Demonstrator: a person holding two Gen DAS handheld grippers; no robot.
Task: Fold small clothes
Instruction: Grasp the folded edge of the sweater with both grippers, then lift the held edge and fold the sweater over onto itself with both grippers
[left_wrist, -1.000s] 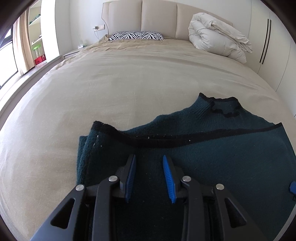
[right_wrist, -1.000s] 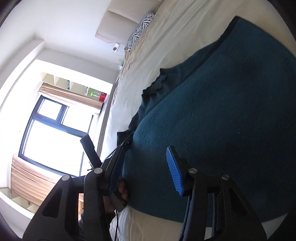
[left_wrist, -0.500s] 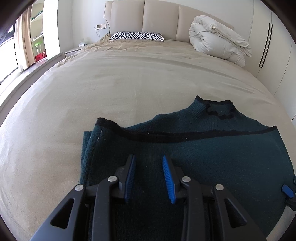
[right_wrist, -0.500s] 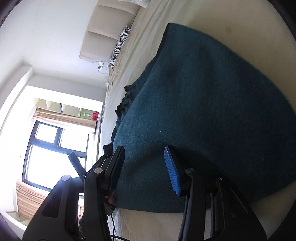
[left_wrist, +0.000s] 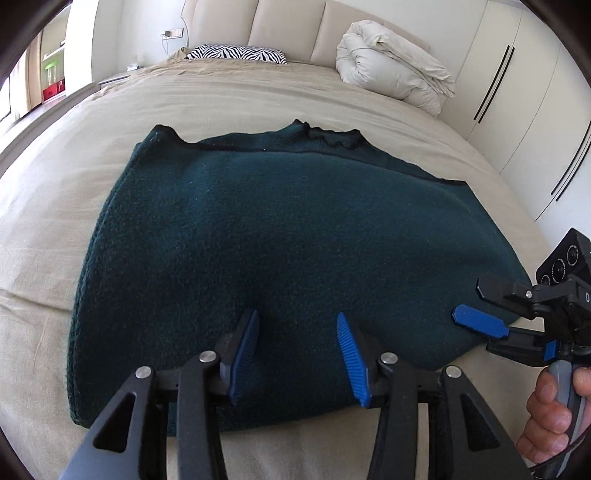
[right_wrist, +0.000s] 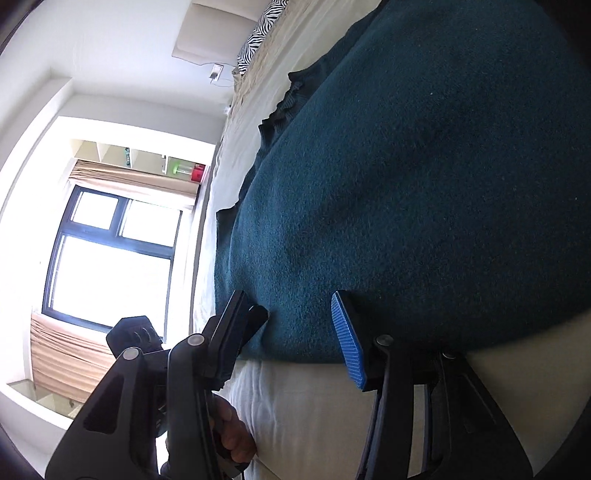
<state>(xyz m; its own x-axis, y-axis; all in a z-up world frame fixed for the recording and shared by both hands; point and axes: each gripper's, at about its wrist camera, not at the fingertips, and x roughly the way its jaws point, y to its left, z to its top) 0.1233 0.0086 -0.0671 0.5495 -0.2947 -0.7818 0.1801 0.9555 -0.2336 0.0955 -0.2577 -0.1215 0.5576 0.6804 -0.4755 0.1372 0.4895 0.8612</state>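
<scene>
The left gripper (left_wrist: 295, 317), bottom centre of its own view, has drawn back. A second ago its tips sat deep over the cloth, close to the black-trimmed edge. Now they hover at the near edge of the sweater (left_wrist: 277, 229), and bare sheet shows beneath the fingers. Its jaws are opening. The sweater lies under the gap, but neither pad presses on it, so the grip is released.

The right gripper (right_wrist: 299, 306) was only a blue tip at the frame edge a second ago. It now shows whole at the lower right of the left view, turned on its side at the sweater's near right corner, with a hand (left_wrist: 550, 417) on its handle. Its pads stand apart with the cloth edge by them, not pinched.

The sweater fills the middle of the frame, lying flat and doubled on the bed (left_wrist: 258, 96). Its black-trimmed edge lies up by the collar at the far side. The first fold looks laid and let go, and a second fold is probably next.

No basket or bin is near the sweater. Beyond it, top centre, are a striped pillow (left_wrist: 236, 53) and a rolled duvet (left_wrist: 395, 70). At far upper left a red box (left_wrist: 51, 90) sits on a shelf, and I cannot tell what is in it.
</scene>
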